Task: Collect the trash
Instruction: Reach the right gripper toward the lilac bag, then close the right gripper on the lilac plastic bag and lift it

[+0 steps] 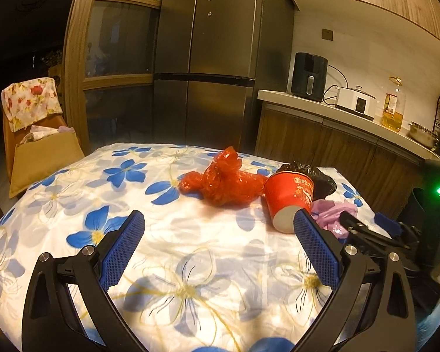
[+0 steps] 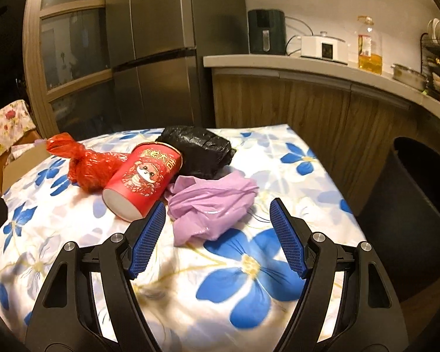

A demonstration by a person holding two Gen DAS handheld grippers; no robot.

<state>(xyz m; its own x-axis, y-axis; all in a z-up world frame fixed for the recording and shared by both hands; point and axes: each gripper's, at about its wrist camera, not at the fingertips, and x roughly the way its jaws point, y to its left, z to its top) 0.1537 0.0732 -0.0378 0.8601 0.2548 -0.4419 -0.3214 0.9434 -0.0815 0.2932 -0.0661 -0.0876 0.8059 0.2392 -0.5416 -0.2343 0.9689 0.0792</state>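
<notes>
Trash is lying in a loose cluster on the flower-print counter [image 2: 249, 264] ahead of you: a crumpled purple bag [image 2: 211, 205], a red paper cup [image 2: 143, 179] tipped on its side with its base facing you, a knotted red plastic bag [image 2: 88, 164] and a black bag [image 2: 199, 152].

Your right claw [image 2: 217, 228] is hovering just short of the purple bag with its blue pads [image 2: 287, 240] spread wide, gripping nothing. The bag is sitting between and slightly beyond the fingertips, nearer the left pad, and the cup's base is lying just beside that left fingertip. The black bag is resting behind the cup and the purple bag, touching both. A dark bin [image 2: 410, 205] is standing on the floor to the right of the counter.

Your left claw [image 1: 220, 234] is also gaping wide and holding nothing, poised over bare cloth. From its camera the red plastic bag [image 1: 223, 182] is lying ahead of the gap, well apart from the pads, and the cup [image 1: 287, 202] is sitting just beyond the right fingertip. The right claw [image 1: 366, 228] is showing at that view's right edge.
</notes>
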